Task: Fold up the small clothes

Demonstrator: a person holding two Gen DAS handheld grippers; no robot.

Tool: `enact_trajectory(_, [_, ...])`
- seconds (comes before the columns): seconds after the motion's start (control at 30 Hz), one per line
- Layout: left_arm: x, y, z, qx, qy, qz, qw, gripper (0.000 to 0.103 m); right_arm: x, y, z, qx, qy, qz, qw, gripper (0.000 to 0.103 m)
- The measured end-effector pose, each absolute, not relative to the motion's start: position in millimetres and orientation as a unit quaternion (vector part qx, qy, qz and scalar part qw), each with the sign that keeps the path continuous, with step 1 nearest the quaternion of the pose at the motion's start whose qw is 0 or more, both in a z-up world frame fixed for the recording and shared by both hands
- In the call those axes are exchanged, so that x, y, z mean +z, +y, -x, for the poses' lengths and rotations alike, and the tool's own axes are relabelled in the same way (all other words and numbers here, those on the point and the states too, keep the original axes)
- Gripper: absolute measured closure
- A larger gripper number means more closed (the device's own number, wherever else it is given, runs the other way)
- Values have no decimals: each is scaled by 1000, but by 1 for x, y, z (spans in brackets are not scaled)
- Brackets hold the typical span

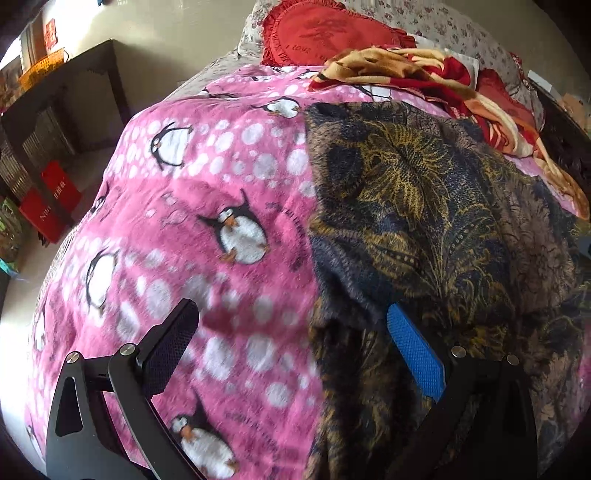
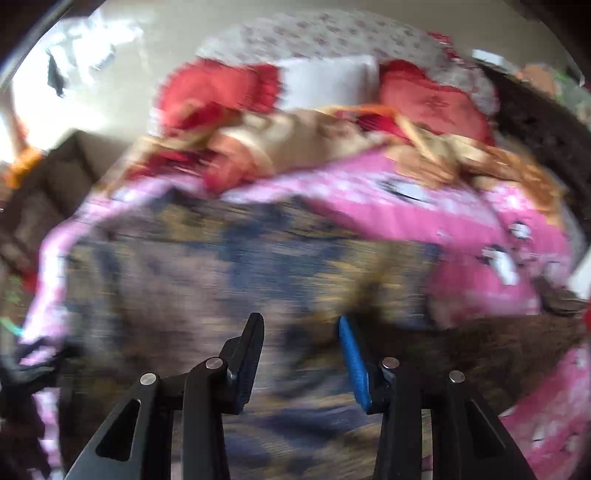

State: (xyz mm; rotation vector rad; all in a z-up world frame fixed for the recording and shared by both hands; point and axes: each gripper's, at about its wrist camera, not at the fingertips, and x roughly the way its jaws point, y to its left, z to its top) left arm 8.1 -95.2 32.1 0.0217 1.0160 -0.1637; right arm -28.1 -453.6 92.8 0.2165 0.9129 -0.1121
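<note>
A dark navy, brown and gold leaf-patterned garment lay rumpled on the pink penguin blanket; both the left hand-held gripper and the right hand-held gripper were spread, holding nothing.

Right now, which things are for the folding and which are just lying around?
For the folding: dark floral garment; left tongs, open; right tongs, open.

Just lying about: pink penguin blanket; red heart cushion; red-and-tan blanket; red boxes.
</note>
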Motion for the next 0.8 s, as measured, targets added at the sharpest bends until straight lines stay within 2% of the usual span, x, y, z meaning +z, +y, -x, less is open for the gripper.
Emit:
enact_trajectory(0.07, [33,-84,3,-81,489,-5,869,1,104,-425,22,11,437,-120,892,52])
enact_trajectory(0.27, [30,-58,37,-105,496,47,860,1,108,-286,-27,166,459,-69,870,52])
enact_trajectory(0.43, [29,-58,42,-113,492,36,862,0,73,-197,-84,166,513,13,842,50])
enact_trajectory(0.53, [26,-56,42,-116,493,41,861,0,39,-170,-115,129,554,66,820,37])
enact_trajectory(0.6, [27,-55,42,-119,491,44,862,0,32,-165,-119,120,548,67,825,35])
enact_trajectory(0.63, [28,-55,42,-123,490,47,862,0,34,-164,-119,116,543,66,829,47])
enact_trajectory(0.67, [28,-56,40,-125,490,50,861,0,38,-166,-117,111,534,68,836,88])
enact_trajectory(0.7, [29,-57,38,-128,490,55,861,0,43,-167,-117,111,518,73,845,100])
enact_trajectory(0.8, [27,-61,33,-137,489,70,858,0,55,-185,-119,135,512,22,848,100])
